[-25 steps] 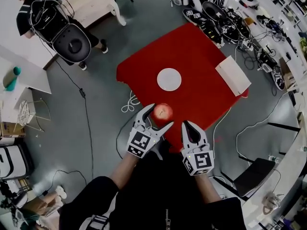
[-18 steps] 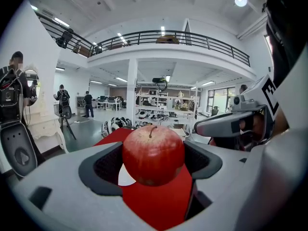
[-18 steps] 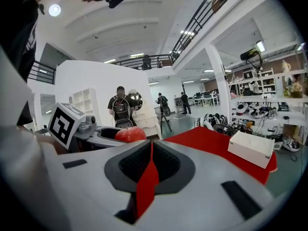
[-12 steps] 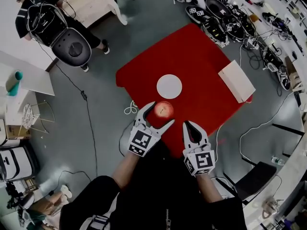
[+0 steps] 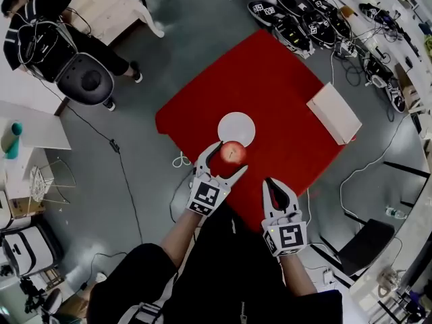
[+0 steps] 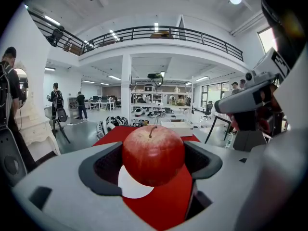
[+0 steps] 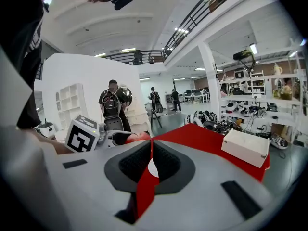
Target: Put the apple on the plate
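Item: red apple (image 5: 233,152), stem up, clamped at its sides between the two jaws of the left gripper (image 5: 231,156); in the head view it sits at the near edge of the plate, and contact with the plate cannot be told. Item: round white plate (image 5: 237,124), empty, near the middle of the red table (image 5: 277,73); in the left gripper view it shows below and just left of the apple. Item: right gripper (image 5: 275,182), jaws drawn to a narrow slit with nothing between them, over the table's near edge, right of the left gripper and apart from it. Item: white rectangular box (image 5: 333,112), on the table's right side, well apart from the plate. Item: row of gripper devices (image 5: 290,15), on the floor beyond the table's far corner. Item: person (image 5: 40,25), far left.
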